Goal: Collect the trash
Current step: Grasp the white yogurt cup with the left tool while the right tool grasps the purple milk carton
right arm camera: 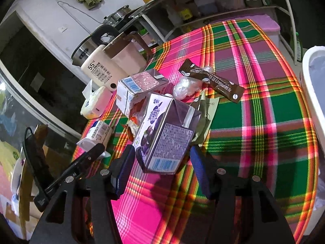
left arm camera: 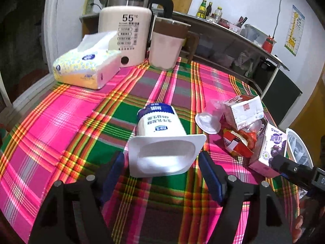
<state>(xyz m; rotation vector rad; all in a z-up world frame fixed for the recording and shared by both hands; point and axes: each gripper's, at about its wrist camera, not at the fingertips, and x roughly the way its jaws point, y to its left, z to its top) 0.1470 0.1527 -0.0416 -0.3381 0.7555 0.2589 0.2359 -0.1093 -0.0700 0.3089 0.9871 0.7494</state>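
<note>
The left gripper [left arm camera: 161, 174] stands spread around the rim of a toppled yoghurt cup [left arm camera: 162, 140], pads not yet pressing; the right gripper [right arm camera: 162, 166] is likewise spread astride a purple milk carton [right arm camera: 164, 134]. Nothing looks collected yet; a second carton [right arm camera: 140, 89], a brown sachet [right arm camera: 211, 81] and wrappers lie on the plaid tablecloth [right arm camera: 254, 122]; the white bin [right arm camera: 312, 93] waits at its edge.

two cartons [right arm camera: 162, 134], one yogurt cup [left arm camera: 162, 138] – one kettle [left arm camera: 126, 32]

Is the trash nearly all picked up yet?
Not yet. Nothing visibly collected. Both sets of jaws are open: the left gripper lines up on the yogurt cup, the right gripper on the purple carton. The brown wrapper and other carton still wait.
</note>
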